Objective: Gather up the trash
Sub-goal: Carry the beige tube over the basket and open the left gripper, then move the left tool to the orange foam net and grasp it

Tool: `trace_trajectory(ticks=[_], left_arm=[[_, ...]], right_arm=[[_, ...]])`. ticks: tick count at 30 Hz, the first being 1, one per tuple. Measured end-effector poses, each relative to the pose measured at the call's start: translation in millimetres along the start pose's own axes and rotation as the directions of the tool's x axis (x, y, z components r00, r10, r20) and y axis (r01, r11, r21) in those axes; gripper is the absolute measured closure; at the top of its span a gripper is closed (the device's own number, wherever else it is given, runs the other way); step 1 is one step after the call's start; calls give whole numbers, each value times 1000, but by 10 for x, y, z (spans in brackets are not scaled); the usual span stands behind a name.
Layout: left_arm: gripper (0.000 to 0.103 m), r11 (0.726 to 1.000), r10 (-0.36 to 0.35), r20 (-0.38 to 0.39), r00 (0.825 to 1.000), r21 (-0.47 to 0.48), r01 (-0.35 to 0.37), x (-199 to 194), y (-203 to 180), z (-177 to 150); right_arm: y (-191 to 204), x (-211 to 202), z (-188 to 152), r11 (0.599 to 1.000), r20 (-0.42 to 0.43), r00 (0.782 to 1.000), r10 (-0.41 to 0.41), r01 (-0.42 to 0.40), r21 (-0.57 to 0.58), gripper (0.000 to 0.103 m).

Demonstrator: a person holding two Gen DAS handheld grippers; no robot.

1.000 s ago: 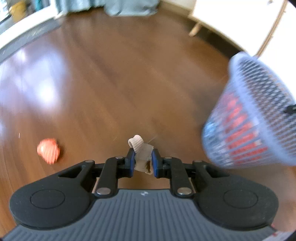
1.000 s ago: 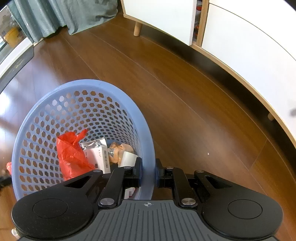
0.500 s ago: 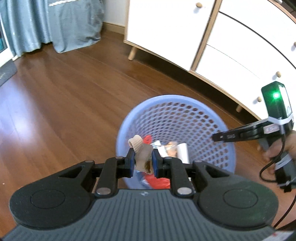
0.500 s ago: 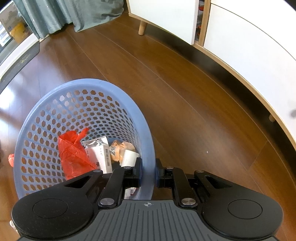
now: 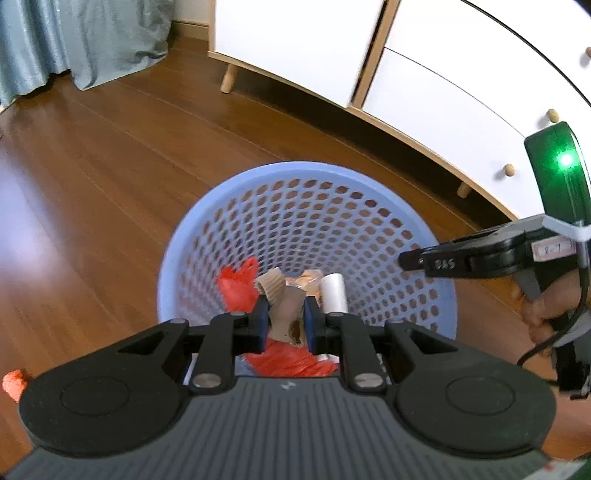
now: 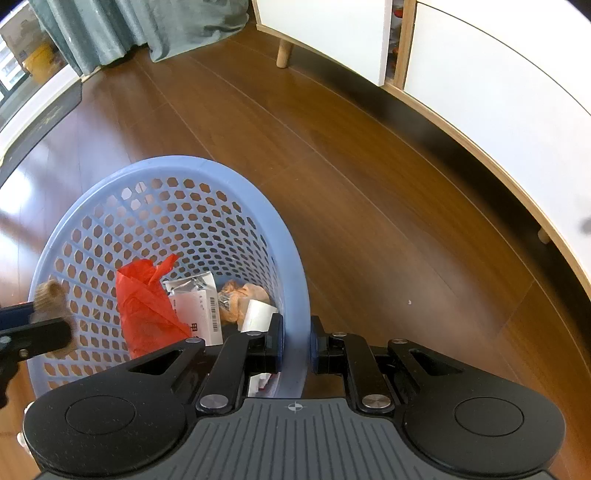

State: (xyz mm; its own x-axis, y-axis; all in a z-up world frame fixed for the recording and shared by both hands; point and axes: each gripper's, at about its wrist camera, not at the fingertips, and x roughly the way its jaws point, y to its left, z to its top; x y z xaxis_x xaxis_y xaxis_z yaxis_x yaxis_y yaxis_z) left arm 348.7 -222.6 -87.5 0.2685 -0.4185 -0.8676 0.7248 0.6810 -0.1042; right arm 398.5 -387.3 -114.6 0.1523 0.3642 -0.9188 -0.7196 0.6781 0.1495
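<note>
My left gripper (image 5: 283, 320) is shut on a brown cardboard scrap (image 5: 282, 304) and holds it over the mouth of the blue mesh basket (image 5: 306, 177). In the right wrist view the same scrap (image 6: 51, 299) shows at the basket's left rim. My right gripper (image 6: 294, 341) is shut on the basket's rim (image 6: 293, 295) and keeps the basket tilted. Inside lie a red plastic bag (image 6: 144, 306), a white box with a barcode (image 6: 199, 306), a crumpled tan wrapper (image 6: 243, 295) and a white roll (image 5: 333, 293).
A small orange-red ball (image 5: 14, 382) lies on the wooden floor at lower left. White cabinets on wooden legs (image 5: 424, 85) run along the right. Teal curtains (image 5: 74, 33) hang at the back left. A person's hand (image 5: 550, 310) grips the right gripper's handle.
My left gripper swung from the floor beside the orange ball to above the basket's opening, carrying the cardboard scrap. The right gripper kept its hold on the rim.
</note>
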Motion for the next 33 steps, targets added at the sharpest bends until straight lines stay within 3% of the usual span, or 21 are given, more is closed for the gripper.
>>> trace_trajectory(ticks=[3, 5, 11, 17, 25, 33], left_arm=[[82, 1000, -28, 14, 1000, 14, 27, 52, -101, 45], [72, 999, -35, 24, 999, 14, 35, 75, -153, 78], [70, 999, -39, 59, 997, 7, 39, 27, -156, 144], [70, 1000, 4, 78, 997, -19, -3, -107, 21, 92], [69, 989, 112, 112, 987, -106, -101, -438, 595, -101], [68, 946, 265, 88, 960, -216, -242, -781, 1345, -514]], right_arm=[[16, -4, 0, 1000, -1, 1000, 0, 0, -8, 93], [21, -6, 0, 1000, -2, 1000, 0, 0, -16, 93], [33, -5, -8, 999, -2, 1000, 0, 0, -33, 93], [32, -12, -9, 999, -6, 1000, 0, -1, -48, 93], [13, -18, -3, 998, -10, 1000, -17, 17, -54, 93], [87, -91, -35, 998, -3, 1000, -26, 26, -66, 93]])
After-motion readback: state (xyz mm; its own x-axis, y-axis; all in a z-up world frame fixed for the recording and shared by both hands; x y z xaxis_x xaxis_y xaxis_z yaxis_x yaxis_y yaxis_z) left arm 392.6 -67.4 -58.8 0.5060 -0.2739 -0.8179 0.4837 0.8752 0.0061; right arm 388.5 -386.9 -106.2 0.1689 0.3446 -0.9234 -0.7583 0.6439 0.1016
